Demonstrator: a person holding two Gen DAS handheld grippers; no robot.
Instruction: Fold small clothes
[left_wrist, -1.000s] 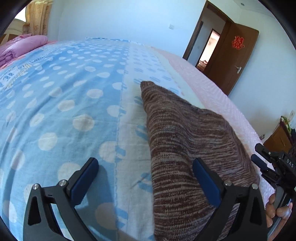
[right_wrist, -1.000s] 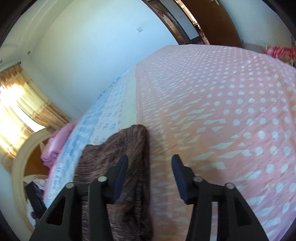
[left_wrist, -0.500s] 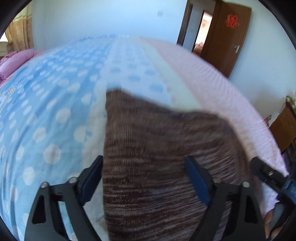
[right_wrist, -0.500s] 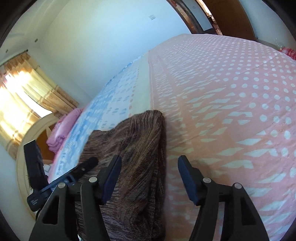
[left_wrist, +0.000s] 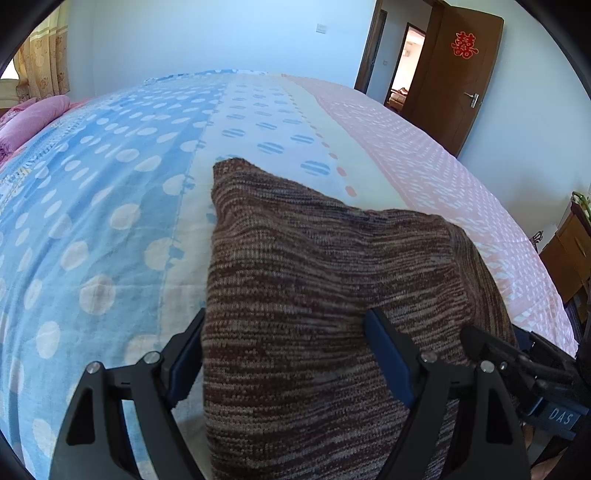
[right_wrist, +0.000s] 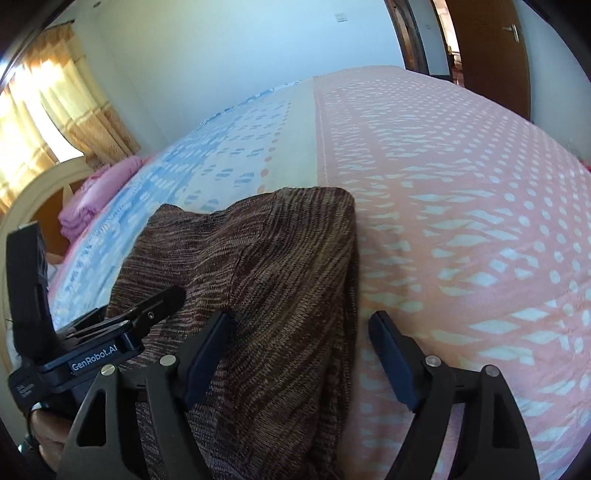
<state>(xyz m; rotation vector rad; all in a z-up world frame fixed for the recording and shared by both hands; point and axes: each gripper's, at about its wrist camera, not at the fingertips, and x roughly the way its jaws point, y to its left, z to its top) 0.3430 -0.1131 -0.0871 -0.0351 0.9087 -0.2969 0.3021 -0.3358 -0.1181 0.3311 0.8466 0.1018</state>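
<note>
Room: a bedroom with pale blue walls; gold curtains (right_wrist: 55, 107) glow at my far left, and a brown wooden door (left_wrist: 454, 81) with a red paper ornament (left_wrist: 464, 44) stands open at my far right.
Bed: the bedspread (left_wrist: 122, 192) runs in three bands from left to right, blue with pale dots, then cream with striped blue ovals, then pink with white marks.
Pink bedding: a folded pile (left_wrist: 29, 118) sits at the bed's far left edge.
Brown knit garment: the garment (left_wrist: 317, 295) lies on the bed in front of me, mostly on the cream band, its right edge reaching onto the pink band.
My left claw: the left gripper (left_wrist: 284, 354) has its jaws standing wide over the garment's left part; the left pad (left_wrist: 184, 360) sits just outside the cloth's left edge, the right pad rests on the knit, and nothing is clamped.
My right claw: the right gripper (right_wrist: 299, 354) has its jaws opening; the garment's right edge lies between them, the left pad (right_wrist: 207, 358) on the knit, the right pad over bare pink bedspread, unpinched.
Neighbour: each camera sees the other gripper low at its inner side, just beside the garment.
</note>
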